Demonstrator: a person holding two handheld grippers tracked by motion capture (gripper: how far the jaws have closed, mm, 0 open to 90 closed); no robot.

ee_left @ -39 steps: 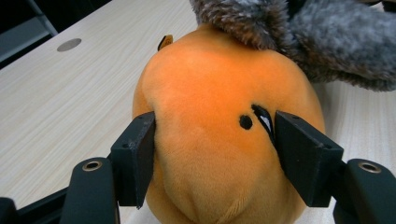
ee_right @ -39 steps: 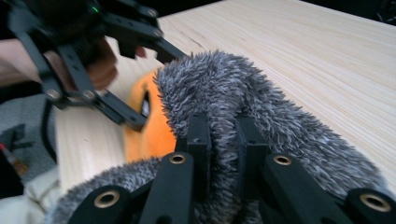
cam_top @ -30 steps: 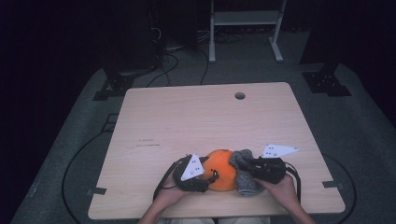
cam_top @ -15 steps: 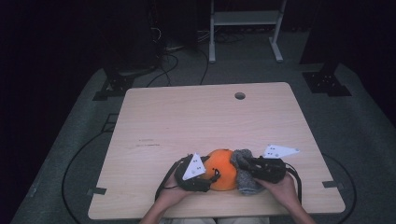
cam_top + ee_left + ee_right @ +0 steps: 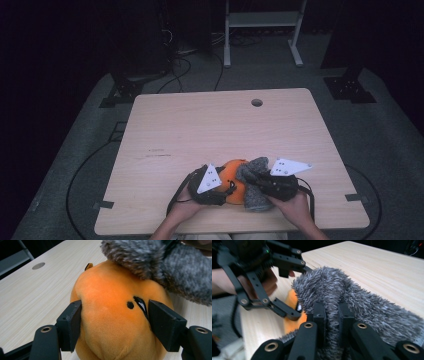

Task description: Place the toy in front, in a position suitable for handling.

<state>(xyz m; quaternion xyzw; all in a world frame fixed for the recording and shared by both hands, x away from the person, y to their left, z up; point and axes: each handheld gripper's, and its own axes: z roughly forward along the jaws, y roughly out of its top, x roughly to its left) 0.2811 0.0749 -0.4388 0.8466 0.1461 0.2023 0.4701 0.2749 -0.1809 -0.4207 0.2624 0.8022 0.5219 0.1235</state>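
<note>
Right gripper [image 5: 332, 315] w/ grey fuzzy cloth [image 5: 367, 312] shifted, fingers just closing.

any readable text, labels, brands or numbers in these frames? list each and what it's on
No legible text anywhere.
Faint dark marks on the table, left of centre in the high view: too small and blurred to read.
Orange plush toy: an embroidered face, no lettering.
Grey fuzzy cloth: no tag or print visible.
Left gripper and right gripper: black jaws with brass rivets, no markings; their grey plates carry dots, no characters.
</note>
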